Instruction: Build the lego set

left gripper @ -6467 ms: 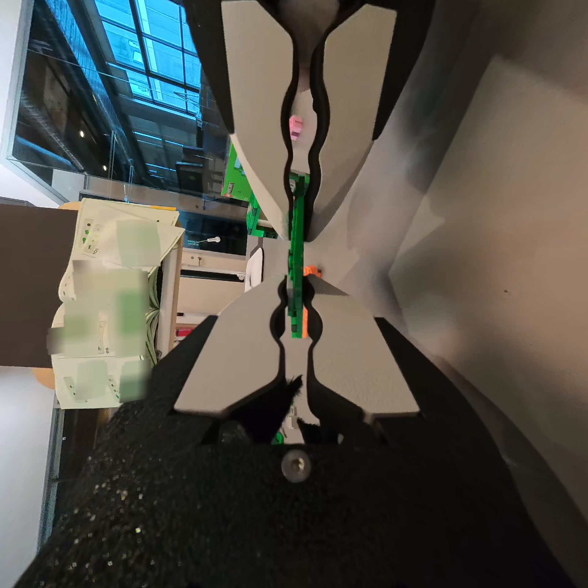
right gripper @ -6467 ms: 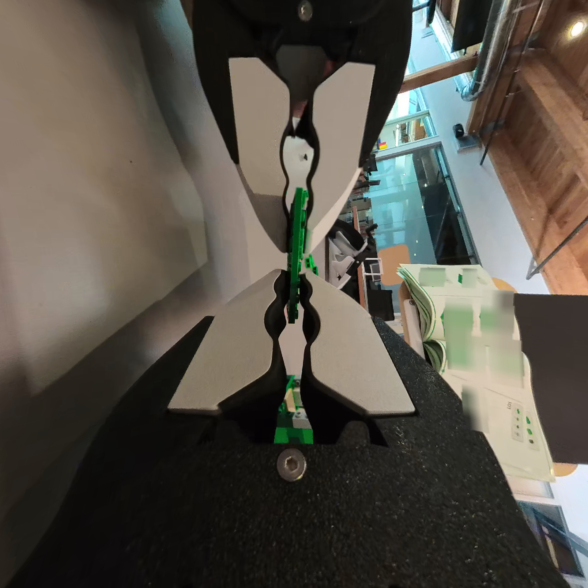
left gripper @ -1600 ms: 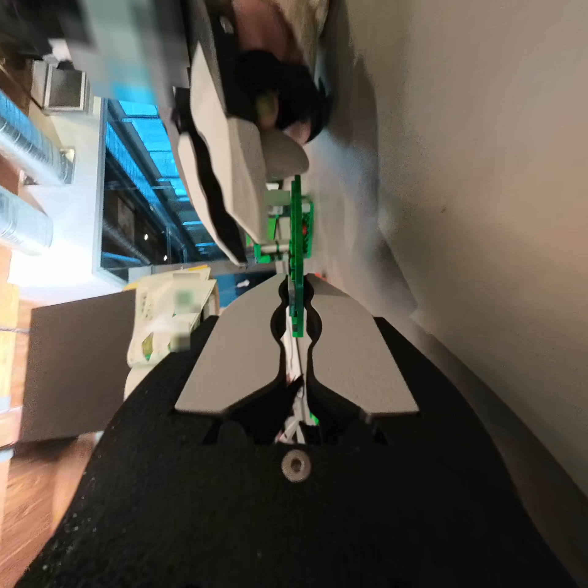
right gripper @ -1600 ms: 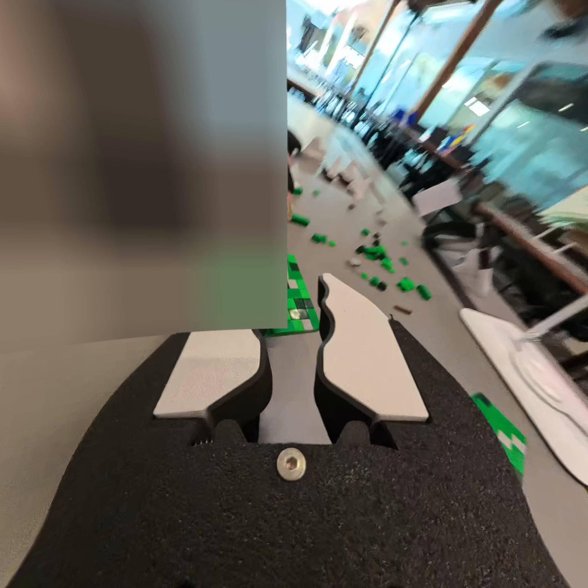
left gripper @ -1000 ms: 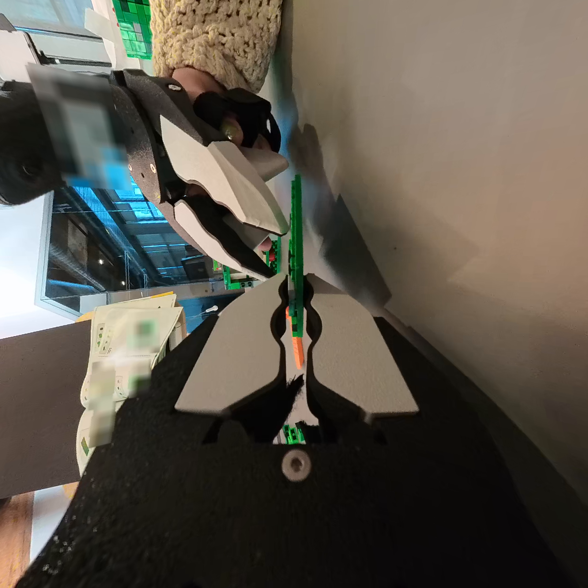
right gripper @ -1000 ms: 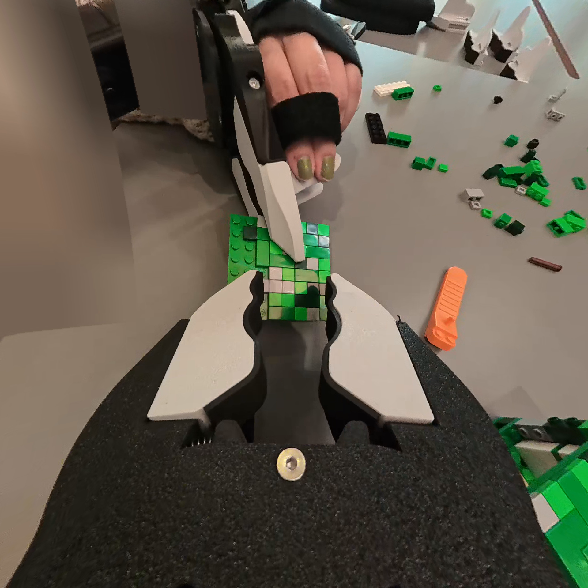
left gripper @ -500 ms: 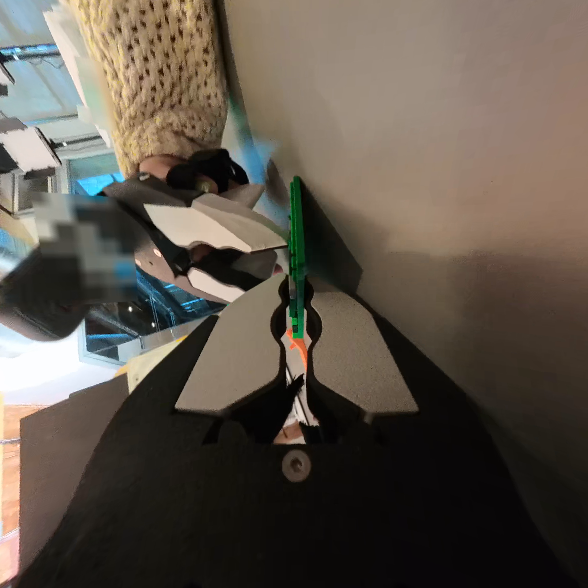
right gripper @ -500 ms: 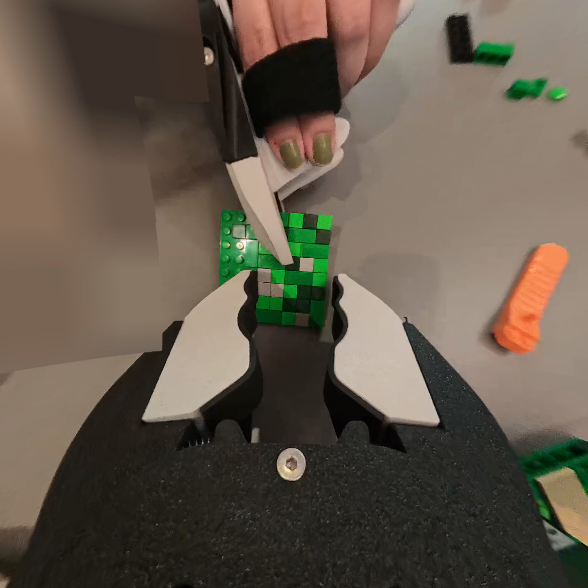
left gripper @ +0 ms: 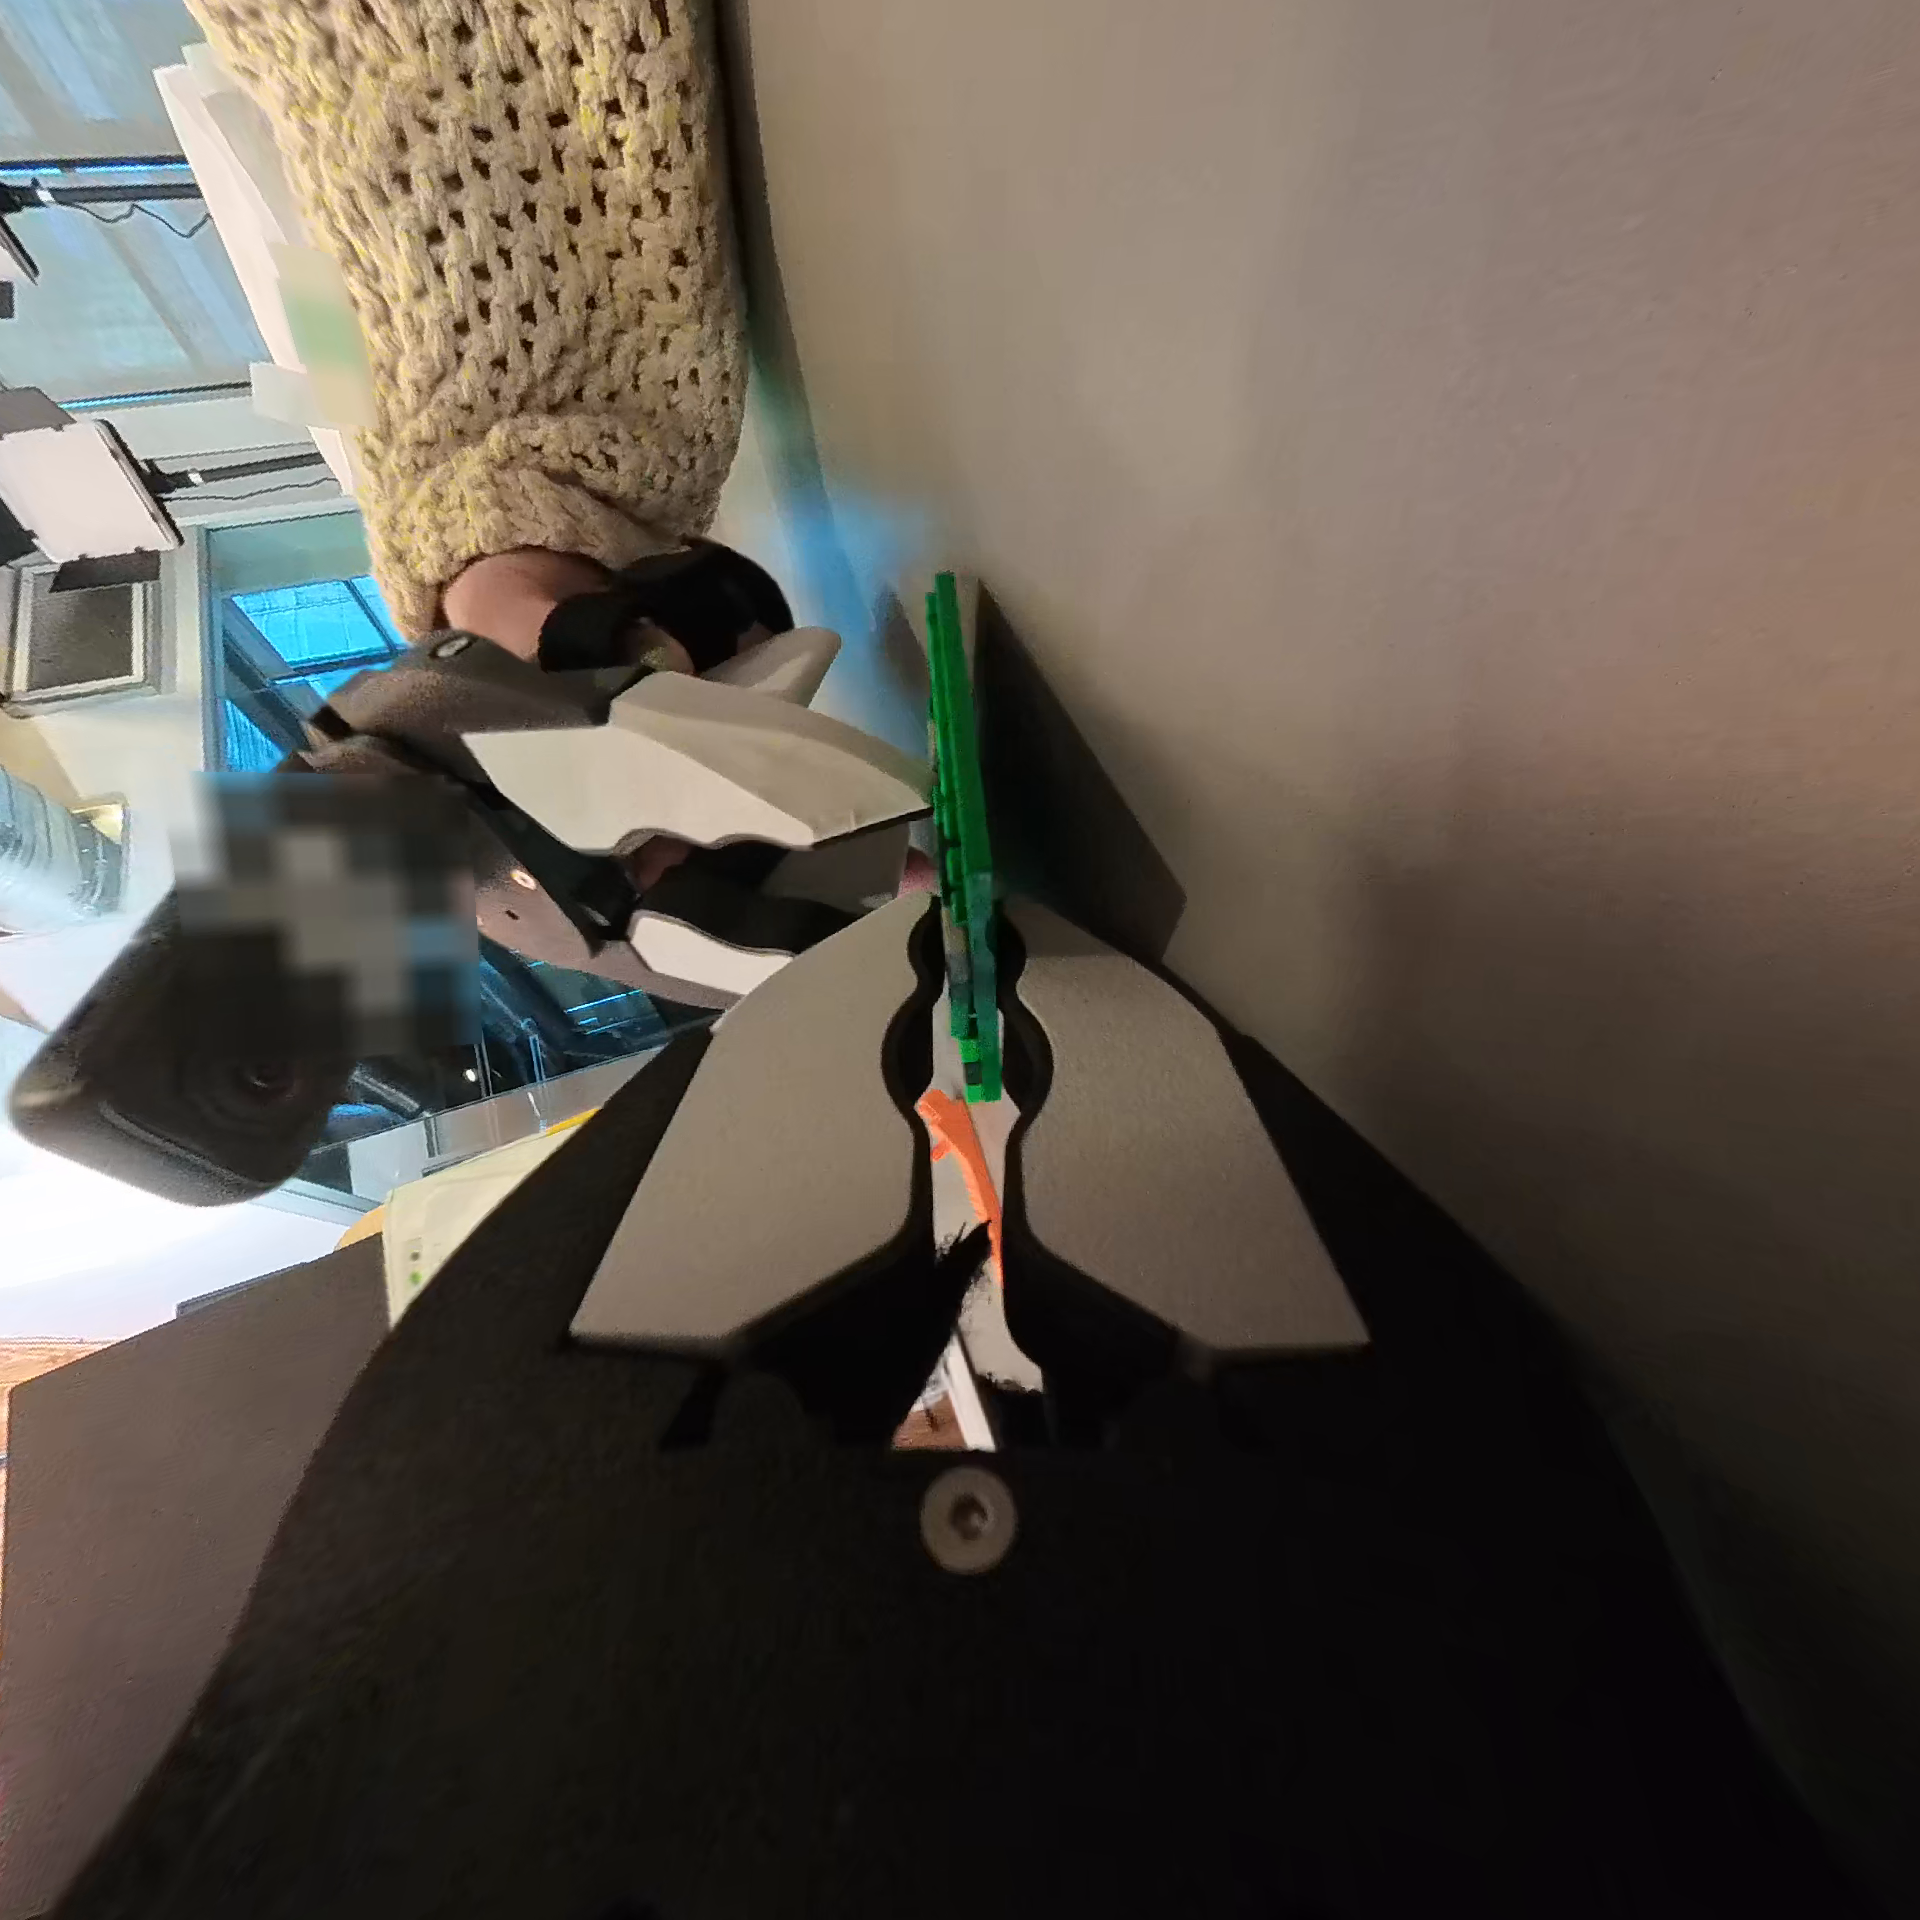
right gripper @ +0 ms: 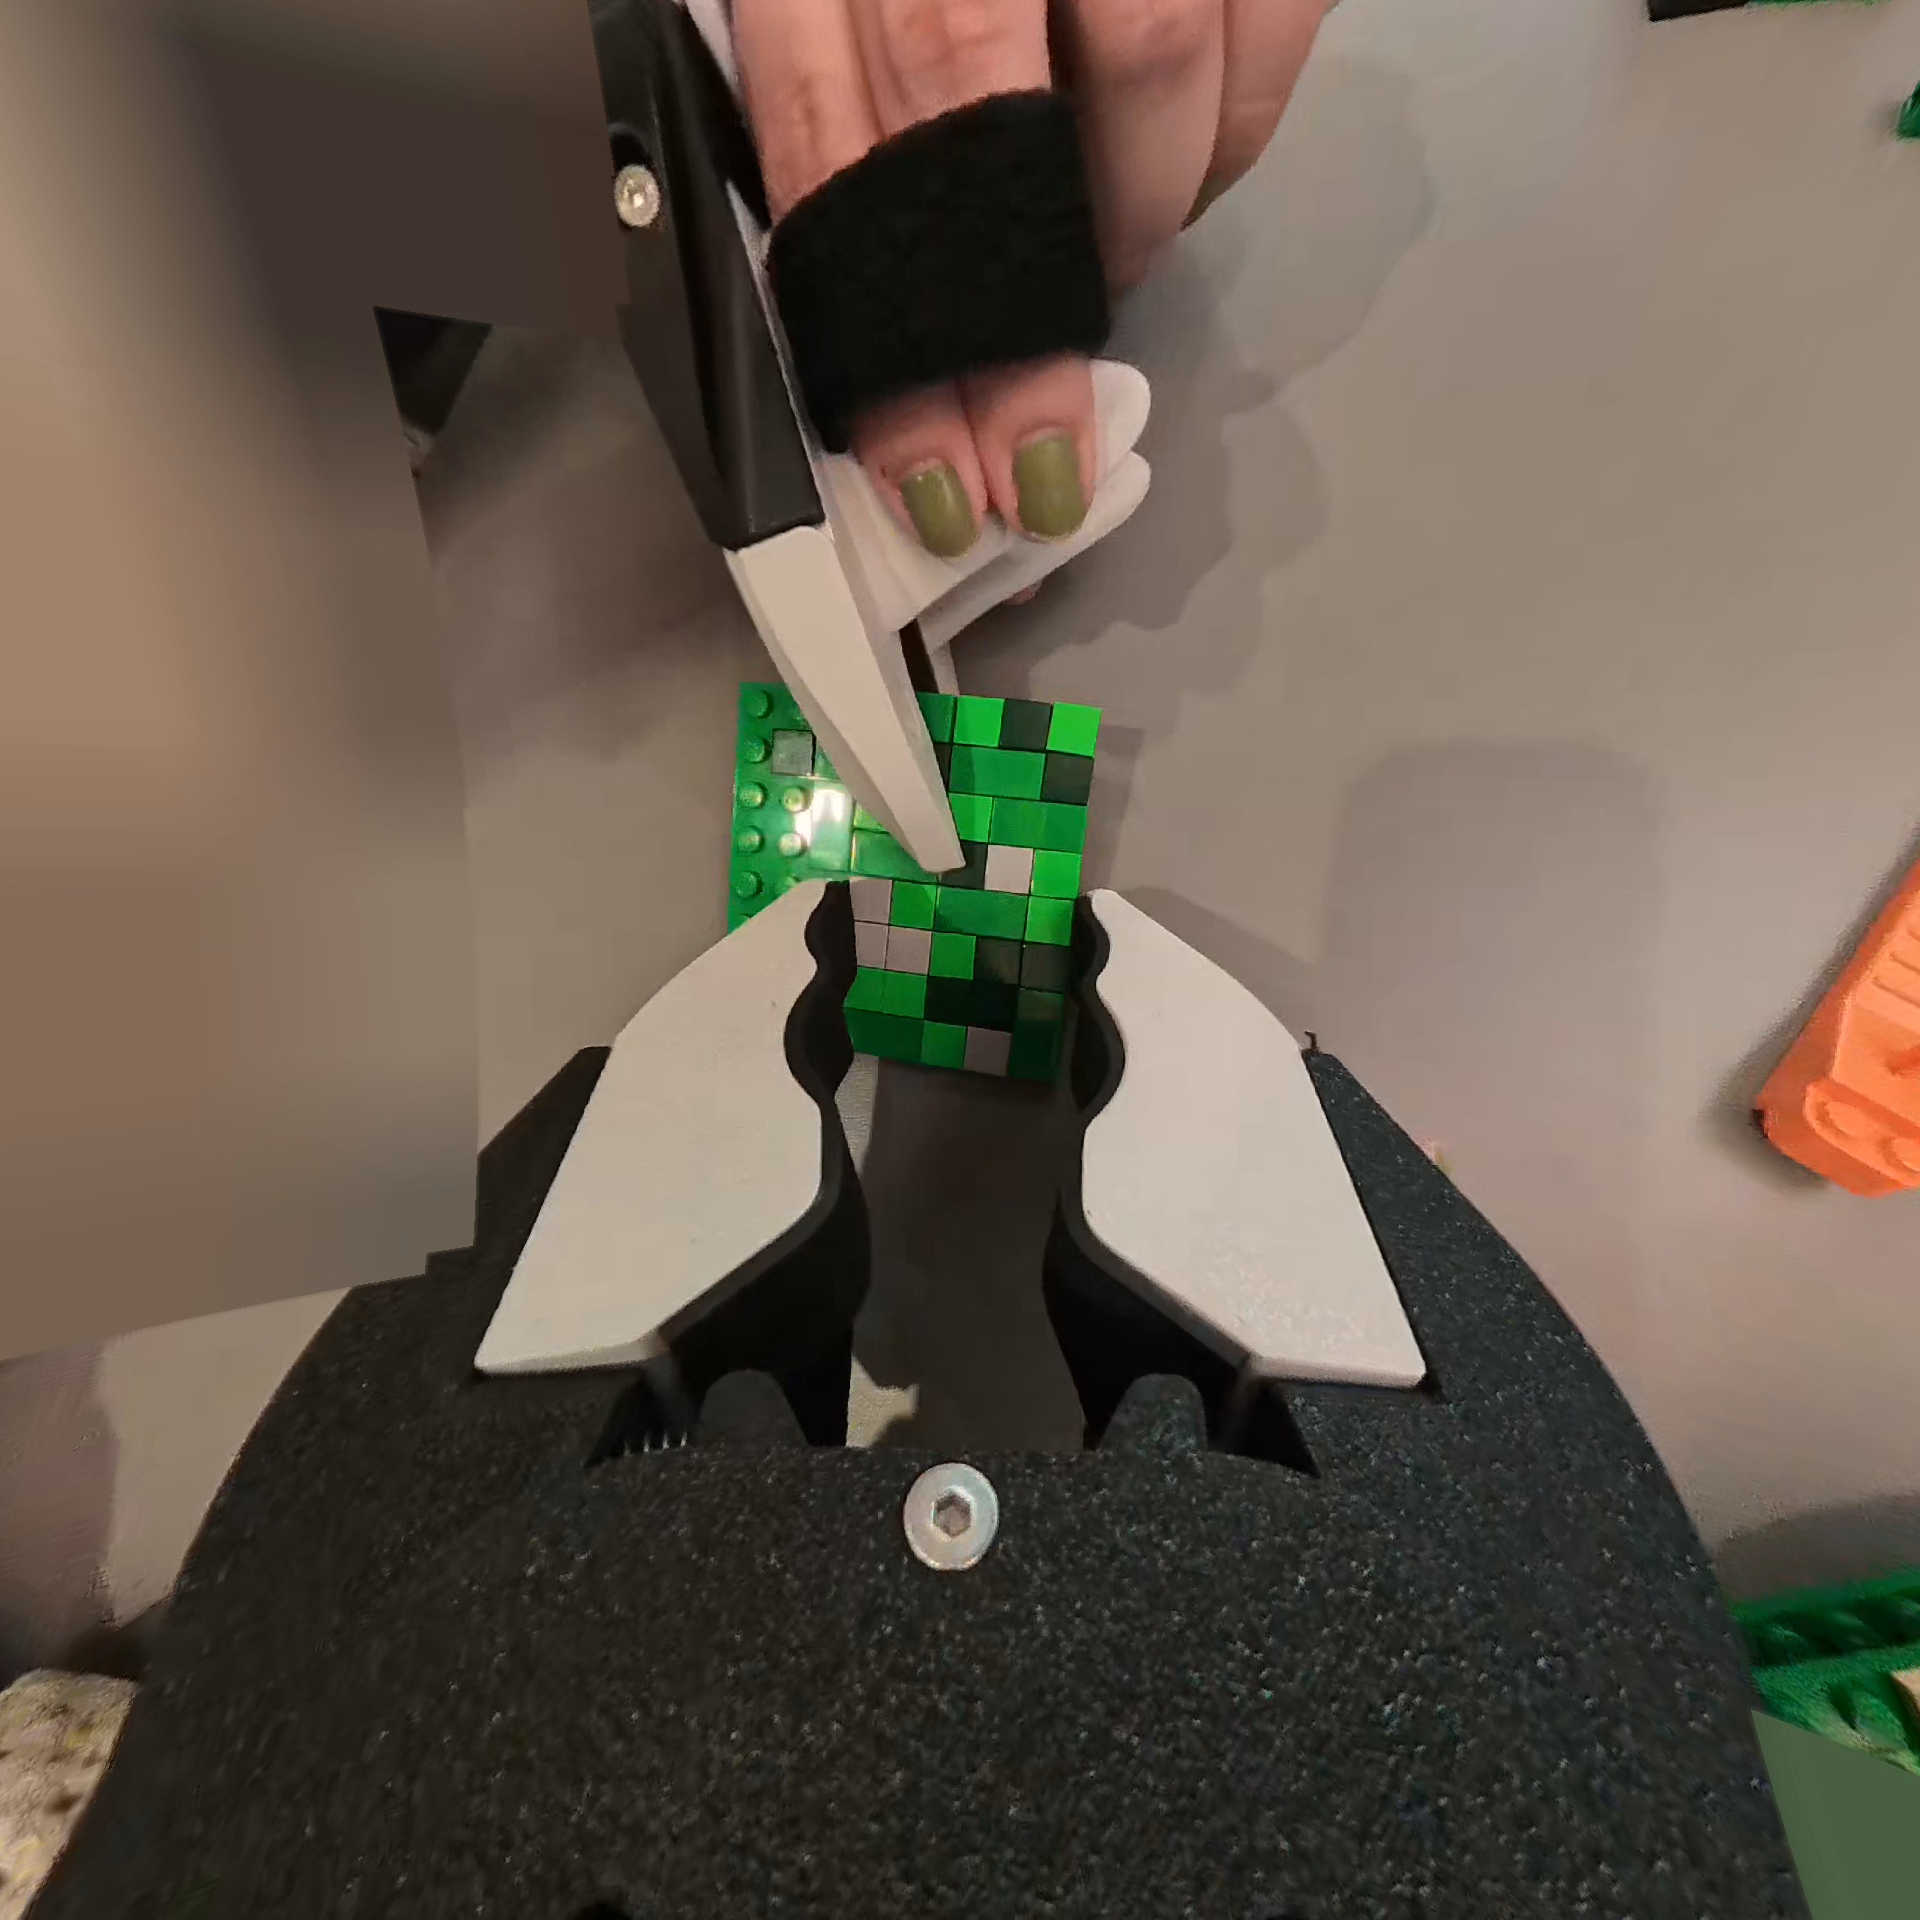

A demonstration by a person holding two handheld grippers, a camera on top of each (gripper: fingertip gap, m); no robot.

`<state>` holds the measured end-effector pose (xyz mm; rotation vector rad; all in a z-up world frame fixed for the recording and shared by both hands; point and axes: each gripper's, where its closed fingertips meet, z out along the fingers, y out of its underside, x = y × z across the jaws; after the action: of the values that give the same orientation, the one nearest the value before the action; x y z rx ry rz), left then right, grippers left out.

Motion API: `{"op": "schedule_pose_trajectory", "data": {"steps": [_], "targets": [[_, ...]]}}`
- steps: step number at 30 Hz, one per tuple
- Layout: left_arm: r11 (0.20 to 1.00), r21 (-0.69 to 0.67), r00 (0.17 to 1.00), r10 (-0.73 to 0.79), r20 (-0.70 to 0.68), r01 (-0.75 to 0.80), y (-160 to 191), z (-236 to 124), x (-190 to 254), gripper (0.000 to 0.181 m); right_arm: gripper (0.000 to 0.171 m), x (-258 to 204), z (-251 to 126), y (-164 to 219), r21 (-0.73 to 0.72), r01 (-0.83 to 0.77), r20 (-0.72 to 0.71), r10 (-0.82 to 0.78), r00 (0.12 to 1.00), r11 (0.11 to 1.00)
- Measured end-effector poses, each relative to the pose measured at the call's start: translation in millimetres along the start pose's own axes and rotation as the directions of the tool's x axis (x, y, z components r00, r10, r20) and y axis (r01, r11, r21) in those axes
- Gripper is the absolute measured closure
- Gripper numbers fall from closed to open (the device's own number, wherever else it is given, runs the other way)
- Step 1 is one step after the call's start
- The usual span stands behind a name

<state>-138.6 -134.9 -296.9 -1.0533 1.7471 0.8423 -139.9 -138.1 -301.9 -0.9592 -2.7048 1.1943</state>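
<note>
A green Lego plate (right gripper: 997,935), tiled with green, dark and grey squares, has bare studs along its left side. My left gripper (right gripper: 940,852) comes down from the top and is shut on it. In the left wrist view the plate (left gripper: 956,748) is edge-on between the shut jaws of my left gripper (left gripper: 966,914), held close to the grey table (left gripper: 1455,623). My right gripper (right gripper: 961,904) is open, with one finger on each side of the plate's near end and small gaps showing. It also shows in the left wrist view (left gripper: 904,847), tips at the plate's face.
An orange brick separator (right gripper: 1860,1081) lies on the table to the right, also seen past the plate in the left wrist view (left gripper: 961,1143). A green Lego build (right gripper: 1829,1662) sits at the lower right edge. A person's knitted sleeve (left gripper: 520,312) is close by.
My right gripper has moved in toward the plate, so its open fingers now stand on either side of the plate's near end. My left gripper has kept hold of the plate.
</note>
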Motion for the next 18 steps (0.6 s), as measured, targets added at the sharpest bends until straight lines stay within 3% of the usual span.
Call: {"op": "schedule_pose_trajectory", "data": {"steps": [1,6,8,12,15,18], "targets": [[1.000,-0.003,1.000,0.003,0.002,-0.003,0,0,0,0.174,0.131,0,0,0,0.008,-0.017,0.014,0.017,1.000,1.000],[1.000,-0.010,1.000,0.015,0.008,-0.015,0,0,-1,0.174,0.132,-1,-1,-1,0.018,-0.056,0.041,0.055,0.998,0.998],[0.998,0.037,0.999,0.041,0.019,-0.042,-9,-3,-2,0.175,0.171,9,-8,-6,0.074,-0.080,-0.002,0.080,0.997,0.994],[1.000,-0.004,1.000,0.022,0.019,-0.022,-5,0,-3,0.175,0.168,14,-8,-3,0.095,-0.054,-0.034,0.057,0.998,0.994],[0.997,-0.004,0.997,-0.080,-0.004,0.080,-2,0,-4,0.175,0.135,9,-9,-3,0.047,0.002,-0.056,0.001,0.998,0.999],[0.986,-0.018,0.985,-0.168,-0.036,0.168,-2,0,-4,0.175,0.132,2,-12,-8,0.032,0.026,-0.062,-0.024,0.998,0.999]]}}
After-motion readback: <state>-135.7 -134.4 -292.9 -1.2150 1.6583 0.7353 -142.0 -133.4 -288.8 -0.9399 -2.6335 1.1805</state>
